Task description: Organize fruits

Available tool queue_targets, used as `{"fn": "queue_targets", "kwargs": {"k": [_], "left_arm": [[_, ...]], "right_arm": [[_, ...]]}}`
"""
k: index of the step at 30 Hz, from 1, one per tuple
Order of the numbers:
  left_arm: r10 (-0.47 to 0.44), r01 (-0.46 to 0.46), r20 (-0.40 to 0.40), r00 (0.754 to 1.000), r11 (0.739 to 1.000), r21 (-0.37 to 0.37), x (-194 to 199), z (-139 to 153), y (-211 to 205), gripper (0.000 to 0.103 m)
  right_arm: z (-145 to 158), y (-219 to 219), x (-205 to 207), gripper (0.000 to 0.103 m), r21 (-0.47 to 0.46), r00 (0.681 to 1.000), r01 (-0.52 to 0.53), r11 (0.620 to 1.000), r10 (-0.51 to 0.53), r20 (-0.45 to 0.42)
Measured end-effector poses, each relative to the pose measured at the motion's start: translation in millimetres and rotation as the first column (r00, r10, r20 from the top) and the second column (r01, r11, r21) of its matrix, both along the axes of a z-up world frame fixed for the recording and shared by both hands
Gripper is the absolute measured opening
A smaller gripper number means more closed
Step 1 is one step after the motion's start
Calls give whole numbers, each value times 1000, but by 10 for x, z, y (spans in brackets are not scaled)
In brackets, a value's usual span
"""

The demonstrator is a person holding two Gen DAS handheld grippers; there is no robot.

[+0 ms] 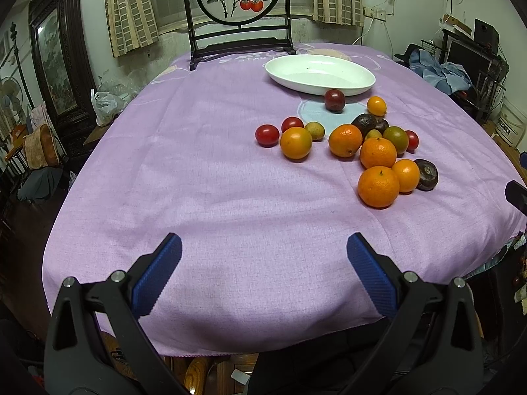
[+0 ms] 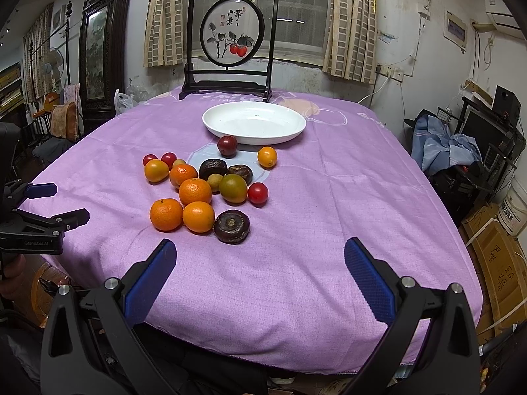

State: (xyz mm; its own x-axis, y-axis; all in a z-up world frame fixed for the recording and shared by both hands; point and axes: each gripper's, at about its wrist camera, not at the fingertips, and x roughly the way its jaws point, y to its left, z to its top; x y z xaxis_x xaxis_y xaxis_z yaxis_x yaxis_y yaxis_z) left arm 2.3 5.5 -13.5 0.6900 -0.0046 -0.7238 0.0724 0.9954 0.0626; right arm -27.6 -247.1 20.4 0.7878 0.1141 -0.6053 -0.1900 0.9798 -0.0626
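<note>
The fruits (image 2: 204,191) are lying in a bunch on the purple cloth (image 2: 313,230) covering the tabletop, just in front of the empty white plate (image 2: 283,135). The left gripper (image 1: 263,263) and right gripper (image 2: 260,263) are hovering near the front edge, both with jaws wide open and holding nothing.

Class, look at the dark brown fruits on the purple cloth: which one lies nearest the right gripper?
The dark brown fruit beside the two front oranges, lying alone at the near edge of the pile. The other two brown ones sit farther back, toward the white plate.
</note>
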Motion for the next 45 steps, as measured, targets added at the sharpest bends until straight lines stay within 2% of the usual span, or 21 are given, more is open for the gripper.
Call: {"fn": "queue_targets", "kwargs": {"k": [28,35,37,39,45], "left_arm": [[-22,22,-9,1000,1000,-14,-7,-50,-25,101],[-68,67,-21,997,997,-38,36,-129,-59,101],[-88,87,-29,996,995,-54,78,-156,-84,101],[-110,108,-35,993,992,-61,130,-182,-121,101],[-178,174,-43,983,981,-82,298,-211,-242,101]], "right_arm": [[-90,-3,59,102,6,1000,-16,1000,16,-11],[-404,5,440,102,25,995,-41,999,43,-93],[-495,3,585,98,35,991,-44,998,48,-127],[-538,5,677,91,47,987,-53,997,60,-149],[-650,121,890,85,44,972,-116,992,123,-201]]}}
